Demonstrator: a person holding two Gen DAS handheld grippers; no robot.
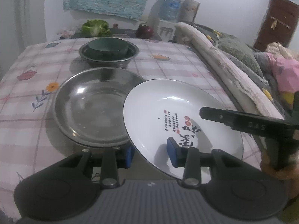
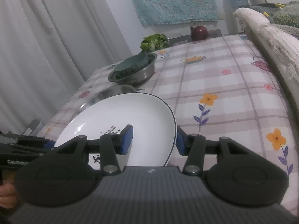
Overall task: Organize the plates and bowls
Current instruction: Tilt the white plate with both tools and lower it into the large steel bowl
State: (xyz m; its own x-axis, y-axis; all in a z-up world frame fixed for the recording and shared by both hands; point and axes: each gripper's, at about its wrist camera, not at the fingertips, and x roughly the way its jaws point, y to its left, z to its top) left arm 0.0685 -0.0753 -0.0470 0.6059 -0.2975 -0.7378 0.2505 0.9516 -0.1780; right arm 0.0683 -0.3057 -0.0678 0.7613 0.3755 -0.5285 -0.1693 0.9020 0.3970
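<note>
A white plate (image 1: 168, 108) with black calligraphy is tilted, its left edge over a large steel plate (image 1: 89, 108). My left gripper (image 1: 152, 154) straddles its near rim with wide jaws, one blue pad on the plate's face, one under it. My right gripper (image 2: 153, 141) straddles the plate's (image 2: 130, 112) right rim the same way, and its finger shows in the left wrist view (image 1: 243, 123). Further back, a steel bowl (image 1: 108, 56) holds a dark green bowl (image 1: 107, 46); they also show in the right wrist view (image 2: 133, 69).
The table has a pink checked flowered cloth (image 2: 214, 78). Lettuce (image 1: 96, 28) and a red onion (image 1: 144, 30) lie at the far edge. Rolled bedding (image 1: 214, 56) runs along the right side. A curtain (image 2: 46, 46) hangs at left.
</note>
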